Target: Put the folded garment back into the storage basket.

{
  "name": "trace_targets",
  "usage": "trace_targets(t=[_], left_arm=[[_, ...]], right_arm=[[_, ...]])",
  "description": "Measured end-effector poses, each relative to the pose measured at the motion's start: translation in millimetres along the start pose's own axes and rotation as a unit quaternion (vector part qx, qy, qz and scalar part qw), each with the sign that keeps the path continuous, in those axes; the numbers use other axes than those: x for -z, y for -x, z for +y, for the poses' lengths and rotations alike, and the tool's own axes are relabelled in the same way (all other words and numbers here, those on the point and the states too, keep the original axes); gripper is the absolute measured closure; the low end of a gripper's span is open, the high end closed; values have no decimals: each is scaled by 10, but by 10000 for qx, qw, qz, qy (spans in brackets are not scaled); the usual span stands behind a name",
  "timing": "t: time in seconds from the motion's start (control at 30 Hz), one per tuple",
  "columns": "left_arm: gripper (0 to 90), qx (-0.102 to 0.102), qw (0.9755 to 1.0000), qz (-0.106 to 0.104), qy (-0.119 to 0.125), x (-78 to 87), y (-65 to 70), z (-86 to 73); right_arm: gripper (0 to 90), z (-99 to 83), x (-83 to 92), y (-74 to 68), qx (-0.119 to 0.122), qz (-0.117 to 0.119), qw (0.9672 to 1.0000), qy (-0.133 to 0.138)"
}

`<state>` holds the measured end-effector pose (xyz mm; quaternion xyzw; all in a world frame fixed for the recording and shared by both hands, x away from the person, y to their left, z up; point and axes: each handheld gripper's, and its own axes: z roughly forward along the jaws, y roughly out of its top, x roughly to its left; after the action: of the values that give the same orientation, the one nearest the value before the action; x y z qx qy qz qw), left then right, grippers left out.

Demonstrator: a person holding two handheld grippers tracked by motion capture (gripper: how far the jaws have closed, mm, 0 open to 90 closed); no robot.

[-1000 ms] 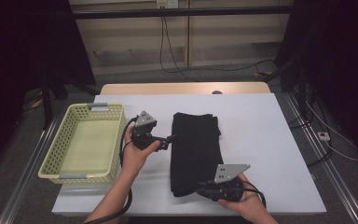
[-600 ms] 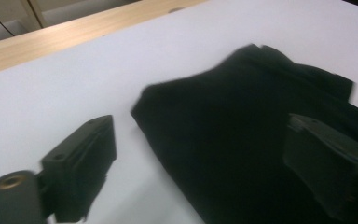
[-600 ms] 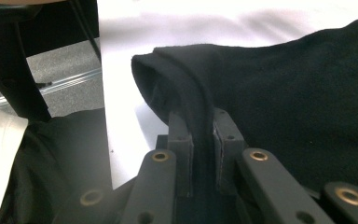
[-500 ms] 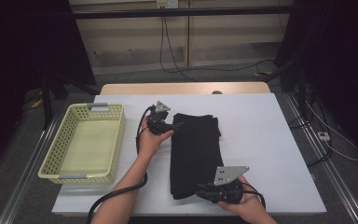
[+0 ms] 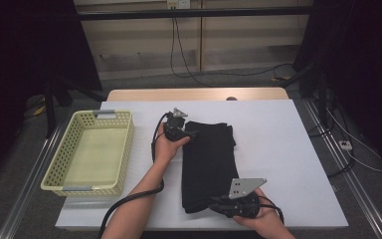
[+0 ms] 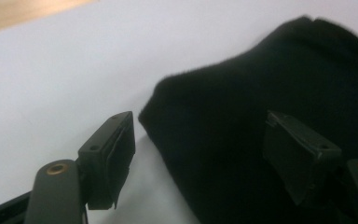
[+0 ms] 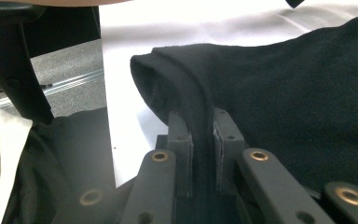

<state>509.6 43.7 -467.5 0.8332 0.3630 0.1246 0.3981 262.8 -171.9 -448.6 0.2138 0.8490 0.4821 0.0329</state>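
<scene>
A folded black fabric garment (image 5: 209,164) lies lengthwise near the middle of the white table (image 5: 288,149), with bare tabletop open to its right and far side. The right gripper (image 5: 218,204) has its jaws pinched on the garment's near folded edge. The left gripper (image 5: 193,133) sits at the far left corner, jaws spread wide across that edge. A pale yellow plastic basket (image 5: 64,149) stands well apart at the table's left edge.

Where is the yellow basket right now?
In the high view, the yellow basket sits at the table's left edge, left of the left gripper and the black cloth.
</scene>
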Motion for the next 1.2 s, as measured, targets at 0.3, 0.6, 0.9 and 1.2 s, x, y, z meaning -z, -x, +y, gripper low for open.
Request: trace_targets(t=[0.3,0.6,0.9,1.2], left_arm=[[331,67,9999,-76,-50,-9,6,6],[364,103,9998,25,-147,-14,42,29],[586,246,9994,-145,-200,-9,90,67],[773,442,9980,-249,-388,17,27,115]], right_arm=[[812,5,-42,-4,21,-2,10000,-85],[812,5,-54,-6,42,-15,9999,-93],[811,-14,-50,-25,45,-68,9999,-111],[810,-15,-64,-20,46,-50,9999,-116]])
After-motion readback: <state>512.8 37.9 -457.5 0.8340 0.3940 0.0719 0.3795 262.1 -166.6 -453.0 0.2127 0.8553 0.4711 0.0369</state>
